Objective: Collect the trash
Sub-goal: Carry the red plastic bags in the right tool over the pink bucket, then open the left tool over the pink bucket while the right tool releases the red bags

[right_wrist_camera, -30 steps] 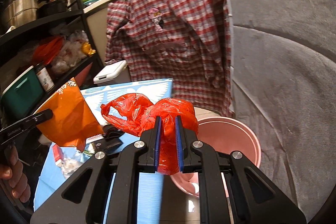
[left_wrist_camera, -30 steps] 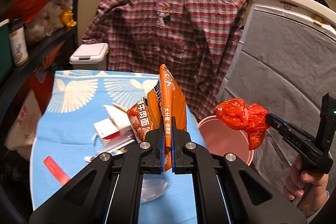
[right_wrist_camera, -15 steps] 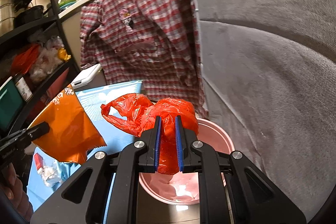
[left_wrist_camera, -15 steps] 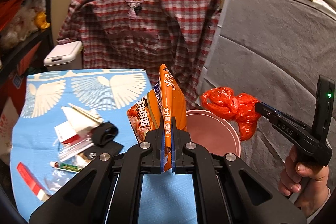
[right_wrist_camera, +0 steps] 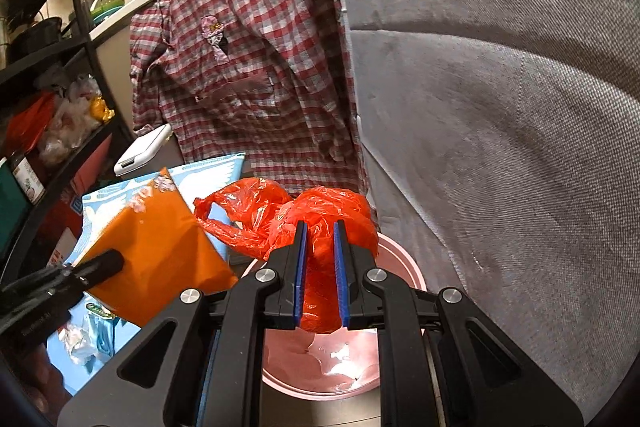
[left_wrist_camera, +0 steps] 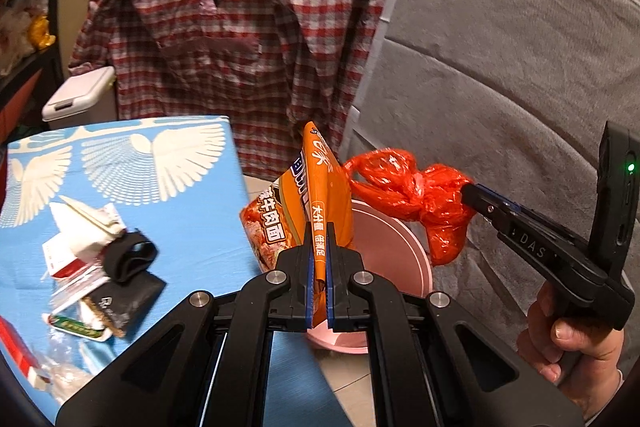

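Left wrist view: an orange noodle wrapper (left_wrist_camera: 320, 211) is clamped upright between the blue pads of the left gripper (left_wrist_camera: 318, 275), over the near rim of a pink bin (left_wrist_camera: 400, 247) that stands on the floor beside a blue table (left_wrist_camera: 200, 227). Paper scraps, a black strap and small packets are left on the table. To the right, a crumpled red plastic bag (left_wrist_camera: 416, 199) is pinched by the right gripper (left_wrist_camera: 468, 195), held in a hand (left_wrist_camera: 576, 351), above the bin.

Right wrist view: the red plastic bag (right_wrist_camera: 320, 227) is squeezed between the right gripper (right_wrist_camera: 320, 267) pads, above the pink bin (right_wrist_camera: 404, 259). The wrapper (right_wrist_camera: 160, 247) is seen at left, gripped by the left gripper (right_wrist_camera: 108, 263). A plaid shirt (right_wrist_camera: 248, 67) hangs behind.
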`<state>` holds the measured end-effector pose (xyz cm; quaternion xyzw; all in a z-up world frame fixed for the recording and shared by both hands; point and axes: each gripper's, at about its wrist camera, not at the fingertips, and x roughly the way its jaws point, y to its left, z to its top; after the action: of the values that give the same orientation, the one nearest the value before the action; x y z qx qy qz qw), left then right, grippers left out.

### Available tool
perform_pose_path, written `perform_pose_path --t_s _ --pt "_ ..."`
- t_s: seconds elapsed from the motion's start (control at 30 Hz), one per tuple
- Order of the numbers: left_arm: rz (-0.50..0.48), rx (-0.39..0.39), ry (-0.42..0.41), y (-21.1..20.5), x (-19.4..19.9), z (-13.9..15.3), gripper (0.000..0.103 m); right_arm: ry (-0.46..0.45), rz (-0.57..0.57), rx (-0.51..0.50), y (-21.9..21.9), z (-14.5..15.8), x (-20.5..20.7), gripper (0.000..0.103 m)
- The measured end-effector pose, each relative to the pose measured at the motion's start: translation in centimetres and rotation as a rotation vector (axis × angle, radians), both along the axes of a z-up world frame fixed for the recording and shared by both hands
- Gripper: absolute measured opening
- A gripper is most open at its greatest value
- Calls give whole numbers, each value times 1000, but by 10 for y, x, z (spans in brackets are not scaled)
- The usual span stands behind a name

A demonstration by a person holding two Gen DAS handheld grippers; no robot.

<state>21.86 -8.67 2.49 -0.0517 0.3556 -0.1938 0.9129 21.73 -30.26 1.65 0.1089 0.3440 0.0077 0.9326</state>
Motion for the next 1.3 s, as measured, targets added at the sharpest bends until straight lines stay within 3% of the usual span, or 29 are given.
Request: perform_pose_path --t_s 0.73,0.9,1.0,1.07,1.3 --pt "-35 16 92 -32 27 -31 4 40 -20 7 -6 -14 13 14" --pt "-48 31 118 -41 28 -40 4 65 -25 11 -8 -19 17 19" --pt "-48 38 137 -42 31 -45 17 83 -23 23 -8 -24 19 27" --pt "-38 40 138 -41 32 -44 31 84 -25 19 -8 -24 19 36" --pt "-18 24 126 -25 26 -33 32 67 -19 19 -6 -20 16 39"
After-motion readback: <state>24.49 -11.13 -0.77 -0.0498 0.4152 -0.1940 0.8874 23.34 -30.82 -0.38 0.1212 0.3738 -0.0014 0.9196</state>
